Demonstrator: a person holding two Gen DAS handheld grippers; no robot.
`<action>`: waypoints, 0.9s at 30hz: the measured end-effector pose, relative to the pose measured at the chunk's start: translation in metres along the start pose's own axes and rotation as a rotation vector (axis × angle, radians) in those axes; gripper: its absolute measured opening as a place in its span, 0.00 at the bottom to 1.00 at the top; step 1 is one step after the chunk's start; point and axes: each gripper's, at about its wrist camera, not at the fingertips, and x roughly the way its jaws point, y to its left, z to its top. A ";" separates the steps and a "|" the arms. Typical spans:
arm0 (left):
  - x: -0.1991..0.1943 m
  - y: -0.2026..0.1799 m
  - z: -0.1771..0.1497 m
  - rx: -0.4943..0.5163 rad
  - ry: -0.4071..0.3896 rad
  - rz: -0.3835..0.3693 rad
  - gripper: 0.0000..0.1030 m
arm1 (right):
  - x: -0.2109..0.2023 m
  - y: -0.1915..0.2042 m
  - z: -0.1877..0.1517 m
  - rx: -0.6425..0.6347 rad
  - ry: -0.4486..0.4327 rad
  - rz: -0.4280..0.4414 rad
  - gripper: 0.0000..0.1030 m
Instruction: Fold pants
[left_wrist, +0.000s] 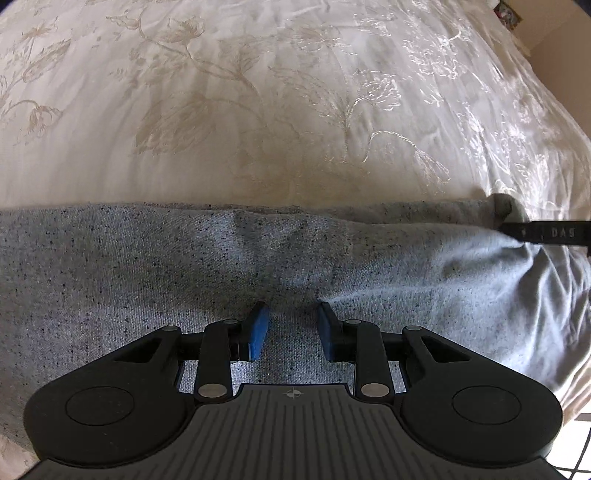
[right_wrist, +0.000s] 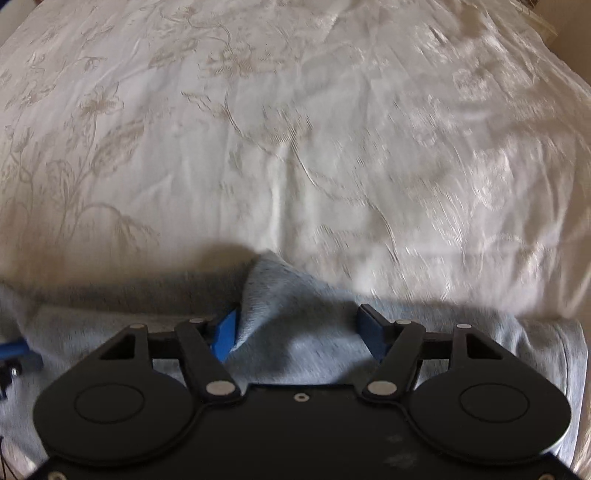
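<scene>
Grey speckled pants (left_wrist: 147, 266) lie across the near part of a bed. My left gripper (left_wrist: 291, 312) is open, its blue pads apart and resting on the flat fabric. In the right wrist view the pants (right_wrist: 480, 343) bunch up into a raised peak (right_wrist: 273, 280) between my right gripper's (right_wrist: 297, 314) wide-open blue pads; the cloth sits loose between them. A black finger of the right gripper (left_wrist: 543, 232) shows at the right edge of the left wrist view, by the pants' far corner. Part of the left gripper (right_wrist: 18, 350) shows at the far left of the right wrist view.
A cream bedspread with a floral pattern (left_wrist: 258, 92) covers the bed beyond the pants; it also fills the right wrist view (right_wrist: 295, 147). The bed's right edge and a beige wall (left_wrist: 569, 74) are at the far right. Tiled floor (left_wrist: 580, 443) shows at the lower right.
</scene>
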 end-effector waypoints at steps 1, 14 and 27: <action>0.000 0.000 0.000 0.000 0.001 0.000 0.28 | 0.001 -0.001 0.000 0.006 0.003 0.002 0.68; -0.010 -0.004 0.001 0.008 -0.028 -0.008 0.28 | 0.007 0.021 0.031 -0.203 -0.011 0.001 0.08; -0.024 0.006 0.011 0.009 -0.083 0.016 0.29 | 0.017 0.000 0.046 -0.028 -0.141 0.020 0.36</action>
